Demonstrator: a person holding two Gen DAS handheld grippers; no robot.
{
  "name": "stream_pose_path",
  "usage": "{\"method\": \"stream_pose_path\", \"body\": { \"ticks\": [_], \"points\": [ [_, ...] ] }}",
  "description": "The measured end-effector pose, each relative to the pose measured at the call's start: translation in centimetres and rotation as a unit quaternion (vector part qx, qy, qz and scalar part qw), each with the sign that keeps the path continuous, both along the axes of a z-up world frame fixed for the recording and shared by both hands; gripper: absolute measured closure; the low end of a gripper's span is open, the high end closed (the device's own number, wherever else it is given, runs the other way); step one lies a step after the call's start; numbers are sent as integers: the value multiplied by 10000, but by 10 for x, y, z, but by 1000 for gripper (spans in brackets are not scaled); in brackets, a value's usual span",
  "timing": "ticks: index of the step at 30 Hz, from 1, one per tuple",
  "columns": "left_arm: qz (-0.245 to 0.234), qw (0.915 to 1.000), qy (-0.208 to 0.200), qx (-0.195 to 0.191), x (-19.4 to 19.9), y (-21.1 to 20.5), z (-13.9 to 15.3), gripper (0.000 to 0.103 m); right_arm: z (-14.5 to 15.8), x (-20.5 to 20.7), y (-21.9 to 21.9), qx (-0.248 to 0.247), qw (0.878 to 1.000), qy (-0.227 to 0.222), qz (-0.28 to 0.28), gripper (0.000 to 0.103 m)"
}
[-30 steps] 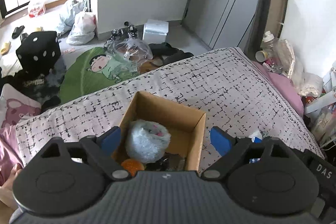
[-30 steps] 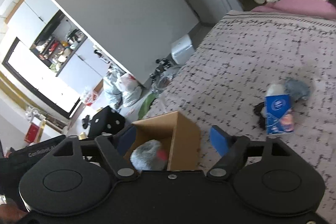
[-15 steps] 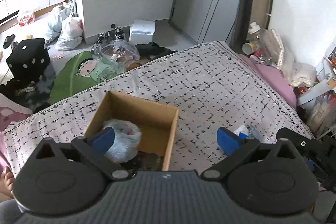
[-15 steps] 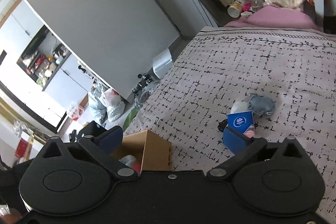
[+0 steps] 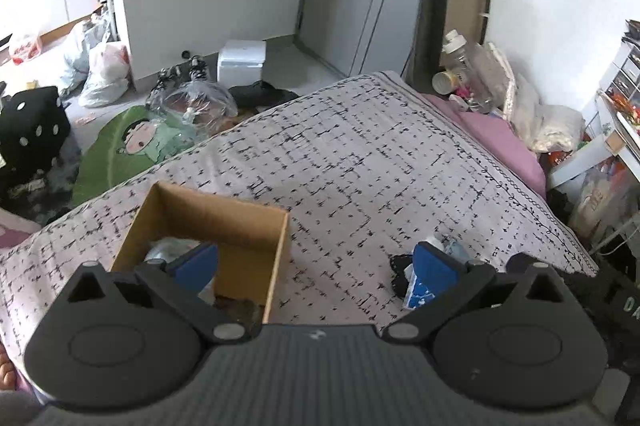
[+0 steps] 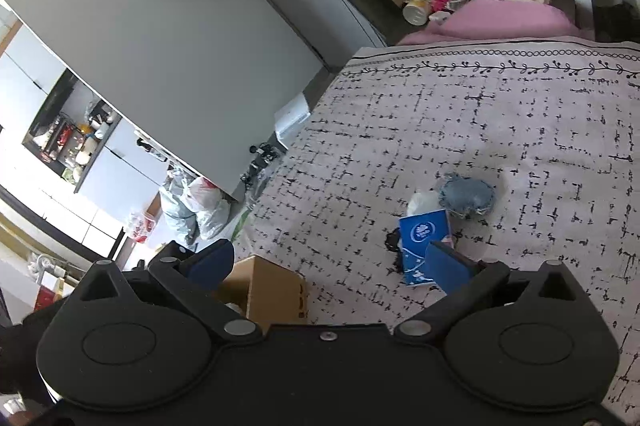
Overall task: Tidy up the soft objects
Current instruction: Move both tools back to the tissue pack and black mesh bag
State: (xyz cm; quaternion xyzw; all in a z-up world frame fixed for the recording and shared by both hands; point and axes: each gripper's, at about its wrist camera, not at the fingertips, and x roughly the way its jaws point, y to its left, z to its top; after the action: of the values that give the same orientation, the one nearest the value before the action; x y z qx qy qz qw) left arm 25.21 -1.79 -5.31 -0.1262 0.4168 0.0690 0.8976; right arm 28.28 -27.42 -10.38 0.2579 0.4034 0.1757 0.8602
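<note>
Few words can be read

The white letters "DA" are seen on a black part [image 5: 628, 302] at the right edge of the left wrist view. A white logo is printed on the blue tissue pack [image 6: 420, 232], but it cannot be read.

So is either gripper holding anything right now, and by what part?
Nothing is held. The left gripper and right gripper are both wide open with nothing between their pads; the blue tissue pack lies on the bed.

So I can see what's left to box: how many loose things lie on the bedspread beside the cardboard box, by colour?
Blue: 2, a blue tissue pack and a blue-grey fabric pouch.
White: 1, a small white crumpled item.
Black: 1, a small black soft item, partly hidden.
Total: 4.
</note>
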Motion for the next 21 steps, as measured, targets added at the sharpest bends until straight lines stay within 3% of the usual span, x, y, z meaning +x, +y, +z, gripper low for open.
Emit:
{"method": "stream_pose_path", "body": {
  "ticks": [21],
  "points": [
    [-640,9976,243,72,36,-42,-28,0,-22,17,-22,-699,9961,211,-489,0]
  ]
}}
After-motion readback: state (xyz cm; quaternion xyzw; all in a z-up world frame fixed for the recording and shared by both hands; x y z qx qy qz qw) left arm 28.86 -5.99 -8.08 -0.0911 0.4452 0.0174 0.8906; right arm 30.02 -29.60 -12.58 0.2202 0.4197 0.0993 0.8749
